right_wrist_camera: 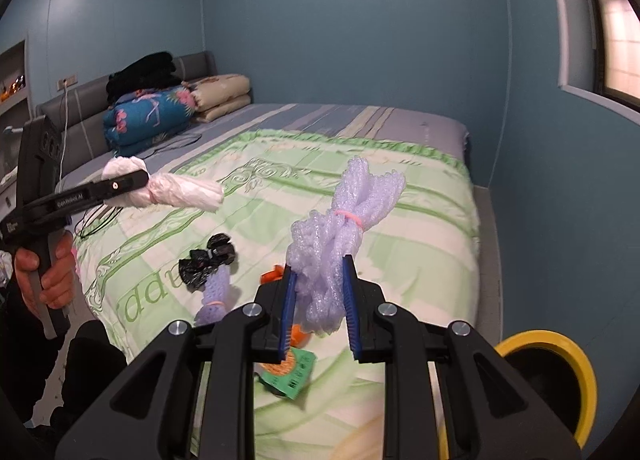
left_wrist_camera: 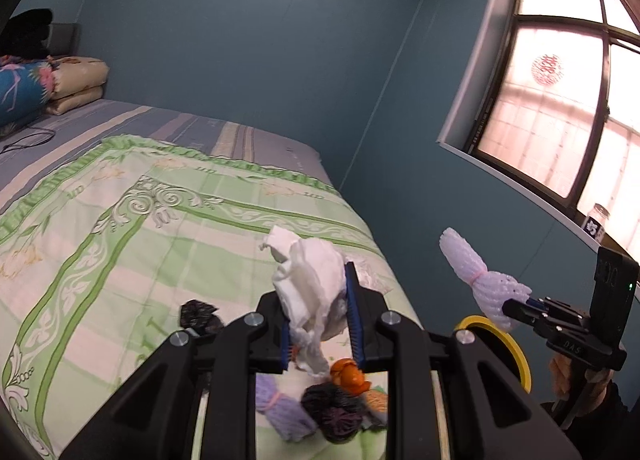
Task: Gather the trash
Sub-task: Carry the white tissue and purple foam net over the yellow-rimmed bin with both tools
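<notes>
Now crumpled white plastic wad (left_wrist_camera: 310, 292) in left jaws, rubber-banded lilac foam net (right_wrist_camera: 336, 244) in right jaws.

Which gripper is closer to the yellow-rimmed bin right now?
Right. The right gripper, holding purple foam netting, hangs beside the yellow-rimmed bin; the left gripper, holding white tissue, is over the bed.
</notes>
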Tool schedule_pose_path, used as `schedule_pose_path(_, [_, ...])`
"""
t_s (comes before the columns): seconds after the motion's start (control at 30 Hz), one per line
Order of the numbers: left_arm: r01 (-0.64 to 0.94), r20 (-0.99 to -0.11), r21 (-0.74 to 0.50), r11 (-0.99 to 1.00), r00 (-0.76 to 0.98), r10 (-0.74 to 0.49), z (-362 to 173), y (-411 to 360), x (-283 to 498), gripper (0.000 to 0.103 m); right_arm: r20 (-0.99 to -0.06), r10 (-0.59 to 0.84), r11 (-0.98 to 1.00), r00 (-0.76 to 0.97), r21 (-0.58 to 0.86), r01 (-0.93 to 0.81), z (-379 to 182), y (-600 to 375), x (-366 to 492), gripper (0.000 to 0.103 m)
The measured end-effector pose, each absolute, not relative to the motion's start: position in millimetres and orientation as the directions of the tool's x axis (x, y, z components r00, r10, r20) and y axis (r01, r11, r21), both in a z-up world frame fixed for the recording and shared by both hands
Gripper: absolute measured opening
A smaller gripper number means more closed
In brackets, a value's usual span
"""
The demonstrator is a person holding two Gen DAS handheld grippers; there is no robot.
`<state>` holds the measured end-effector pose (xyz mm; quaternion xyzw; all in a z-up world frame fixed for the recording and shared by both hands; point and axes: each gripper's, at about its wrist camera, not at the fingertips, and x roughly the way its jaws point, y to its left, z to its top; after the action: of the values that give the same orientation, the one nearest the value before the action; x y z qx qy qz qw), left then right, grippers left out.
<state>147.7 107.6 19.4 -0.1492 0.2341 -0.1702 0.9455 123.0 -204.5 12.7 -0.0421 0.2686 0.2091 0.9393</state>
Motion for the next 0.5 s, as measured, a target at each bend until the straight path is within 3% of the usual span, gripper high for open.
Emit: schedule_pose_path(0.5, [0.483,-0.403,-0.276,0.831,0.727,-0.556,33.7,-37.2,164.5,0.02,-0.467,0.196,0.978,0.862,0.03,-0.206,35.6,-317.4,96.1,0.02])
